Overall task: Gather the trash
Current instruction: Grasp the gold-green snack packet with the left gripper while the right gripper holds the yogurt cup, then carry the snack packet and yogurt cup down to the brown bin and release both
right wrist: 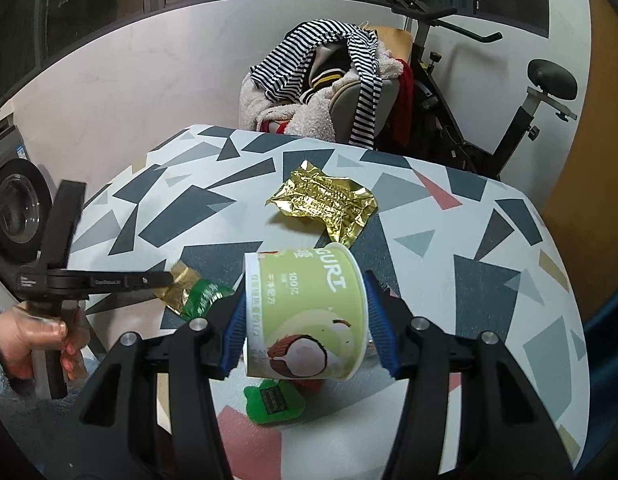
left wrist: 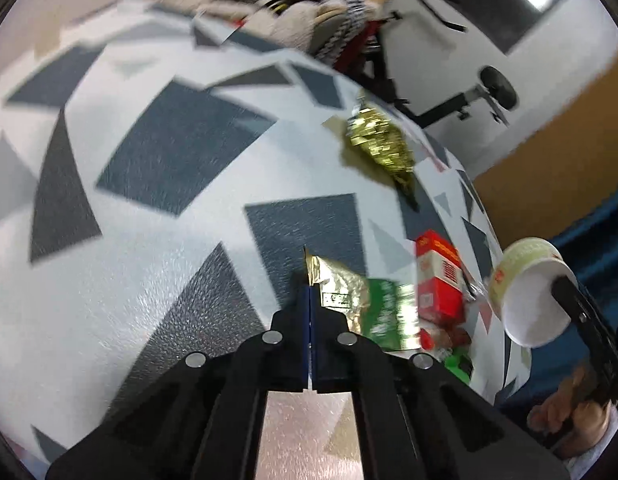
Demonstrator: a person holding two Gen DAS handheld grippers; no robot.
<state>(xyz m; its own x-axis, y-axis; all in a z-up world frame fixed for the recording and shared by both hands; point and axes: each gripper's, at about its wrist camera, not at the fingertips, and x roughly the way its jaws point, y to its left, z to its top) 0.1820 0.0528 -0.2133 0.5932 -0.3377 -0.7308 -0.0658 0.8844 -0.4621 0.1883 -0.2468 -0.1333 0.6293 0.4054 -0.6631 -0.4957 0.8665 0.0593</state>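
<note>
My left gripper [left wrist: 310, 290] is shut on the edge of a green-and-gold wrapper [left wrist: 361, 300], low over the patterned table [left wrist: 169, 240]. The right wrist view shows the same grip from the side, with the left gripper [right wrist: 170, 278] pinching the wrapper [right wrist: 197, 294]. My right gripper [right wrist: 305, 322] is shut on a pale green yogurt cup [right wrist: 309, 280], which lies on its side between the blue pads [right wrist: 235, 328] above the table. In the left wrist view the cup [left wrist: 525, 280] appears at the right. A crumpled gold wrapper [right wrist: 325, 200] lies farther back on the table, and the left wrist view shows this gold wrapper [left wrist: 379, 144] too.
A red-and-white carton [left wrist: 439, 276] and a small green packet [right wrist: 273, 400] lie near the table's front edge. Behind the table [right wrist: 489, 280] stand a chair heaped with clothes [right wrist: 321, 92] and an exercise bike [right wrist: 529, 100]. A washing machine [right wrist: 13, 208] is at the left.
</note>
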